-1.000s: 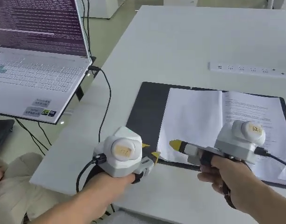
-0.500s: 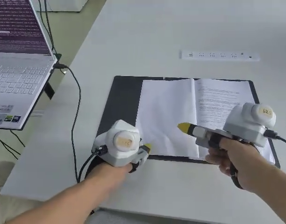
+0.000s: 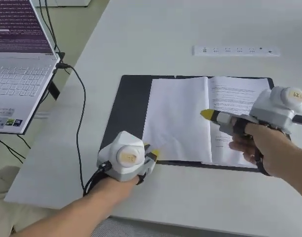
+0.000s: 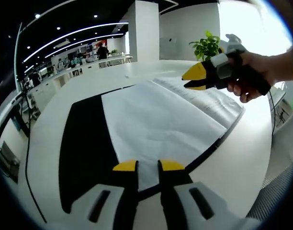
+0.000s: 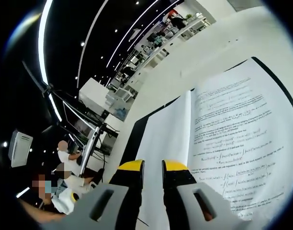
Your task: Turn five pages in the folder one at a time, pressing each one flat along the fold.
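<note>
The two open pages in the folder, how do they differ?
The left page is blank; the right page carries printed text. The left page leaves a wide strip of the black folder bare beside it; the right page nearly reaches the folder's edge. The left gripper sits at the left page's near edge; the right gripper hovers by the right page's fold. Both are white sheets meeting at the fold.

The black folder point(image 3: 133, 113) lies open and flat on the white surface point(image 3: 190, 29), its long edges running left to right. The left inside cover shows as a bare black strip. A blank page point(image 3: 178, 118), white and slightly rippled, lies left of the fold. Right of the fold a printed page point(image 3: 235, 96) with lines of small text lies flat on the stack.
</note>
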Demonstrator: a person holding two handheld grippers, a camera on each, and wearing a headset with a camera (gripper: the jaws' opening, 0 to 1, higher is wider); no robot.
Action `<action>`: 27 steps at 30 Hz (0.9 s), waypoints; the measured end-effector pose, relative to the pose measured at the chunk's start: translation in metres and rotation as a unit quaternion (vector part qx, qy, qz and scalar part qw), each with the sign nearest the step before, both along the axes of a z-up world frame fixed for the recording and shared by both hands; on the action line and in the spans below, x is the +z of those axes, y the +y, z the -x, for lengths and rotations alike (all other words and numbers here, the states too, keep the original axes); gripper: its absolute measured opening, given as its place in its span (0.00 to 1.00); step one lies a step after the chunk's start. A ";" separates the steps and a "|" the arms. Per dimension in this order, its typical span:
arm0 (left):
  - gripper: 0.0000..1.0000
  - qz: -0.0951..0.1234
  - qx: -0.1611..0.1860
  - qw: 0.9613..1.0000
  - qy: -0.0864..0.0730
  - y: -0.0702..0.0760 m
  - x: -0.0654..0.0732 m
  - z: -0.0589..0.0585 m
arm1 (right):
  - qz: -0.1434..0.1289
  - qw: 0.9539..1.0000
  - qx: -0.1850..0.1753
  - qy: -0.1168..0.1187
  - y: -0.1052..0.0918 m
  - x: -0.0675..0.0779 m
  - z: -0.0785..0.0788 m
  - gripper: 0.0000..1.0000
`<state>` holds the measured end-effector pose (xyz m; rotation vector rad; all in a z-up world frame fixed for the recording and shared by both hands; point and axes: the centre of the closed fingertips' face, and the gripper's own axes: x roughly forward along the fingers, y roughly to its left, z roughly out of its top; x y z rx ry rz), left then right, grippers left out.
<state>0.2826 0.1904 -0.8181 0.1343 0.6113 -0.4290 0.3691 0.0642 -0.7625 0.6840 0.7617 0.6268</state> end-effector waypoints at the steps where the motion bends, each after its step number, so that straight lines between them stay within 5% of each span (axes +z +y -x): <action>1: 0.15 0.004 0.004 1.000 0.000 0.001 0.000 0.000 | -0.003 1.000 -0.001 0.001 -0.001 -0.001 -0.005 0.14; 15: 0.15 0.002 0.007 1.000 0.001 0.002 -0.002 -0.003 | -0.078 0.995 -0.035 0.052 -0.003 -0.012 -0.063 0.08; 27: 0.15 -0.001 0.010 1.000 0.003 0.002 -0.002 -0.002 | -0.050 0.996 -0.027 0.076 0.008 -0.035 -0.092 0.03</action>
